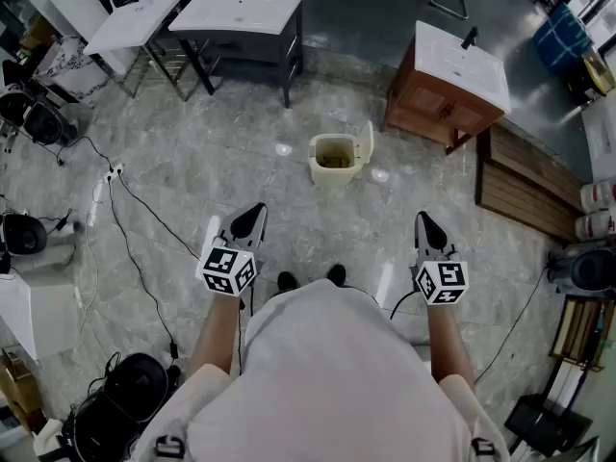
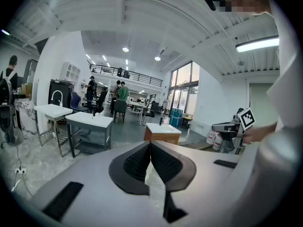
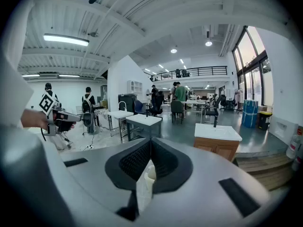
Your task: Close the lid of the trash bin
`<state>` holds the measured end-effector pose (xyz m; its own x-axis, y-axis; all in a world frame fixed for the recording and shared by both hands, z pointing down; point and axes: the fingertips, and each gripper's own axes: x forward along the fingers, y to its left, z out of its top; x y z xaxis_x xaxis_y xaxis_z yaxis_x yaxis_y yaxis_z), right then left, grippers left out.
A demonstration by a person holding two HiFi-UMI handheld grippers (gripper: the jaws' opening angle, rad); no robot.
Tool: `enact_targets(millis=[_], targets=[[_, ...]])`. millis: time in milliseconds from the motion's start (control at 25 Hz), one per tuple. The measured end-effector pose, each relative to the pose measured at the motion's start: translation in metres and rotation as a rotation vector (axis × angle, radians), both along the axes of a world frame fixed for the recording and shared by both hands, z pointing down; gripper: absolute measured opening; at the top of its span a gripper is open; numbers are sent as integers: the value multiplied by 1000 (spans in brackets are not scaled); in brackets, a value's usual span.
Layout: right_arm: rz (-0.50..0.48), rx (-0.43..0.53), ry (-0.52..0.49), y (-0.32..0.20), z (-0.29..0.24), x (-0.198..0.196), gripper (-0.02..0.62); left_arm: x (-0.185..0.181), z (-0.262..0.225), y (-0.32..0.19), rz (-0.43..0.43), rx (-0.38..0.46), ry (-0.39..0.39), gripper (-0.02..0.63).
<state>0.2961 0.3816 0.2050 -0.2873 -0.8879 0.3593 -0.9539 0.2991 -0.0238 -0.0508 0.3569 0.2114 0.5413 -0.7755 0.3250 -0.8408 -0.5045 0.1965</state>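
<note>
A small cream trash bin point(image 1: 333, 160) stands on the marble floor ahead of me, its lid point(image 1: 366, 144) swung up at the bin's right side. Both grippers are held in the air well short of it. My left gripper point(image 1: 251, 218) points at the floor left of the bin, its jaws shut on nothing point(image 2: 150, 143). On the other side, my right gripper point(image 1: 424, 223) is also shut and empty point(image 3: 150, 141). In the right gripper view a sliver of the bin point(image 3: 148, 175) shows below the closed tips.
A wooden cabinet with a white sink top point(image 1: 450, 83) stands right of the bin, with a wooden platform point(image 1: 525, 181) beyond it. Two white-topped tables point(image 1: 239, 12) are at the back. Cables point(image 1: 130, 229) and equipment lie on the left. People stand far off point(image 2: 120, 92).
</note>
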Motion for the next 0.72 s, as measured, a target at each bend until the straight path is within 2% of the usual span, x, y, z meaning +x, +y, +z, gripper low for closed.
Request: enact_targets(millis=[720], targets=[[-8,2,-6,-11,2,30,31,28,0,-2,-19,7,-9,18]])
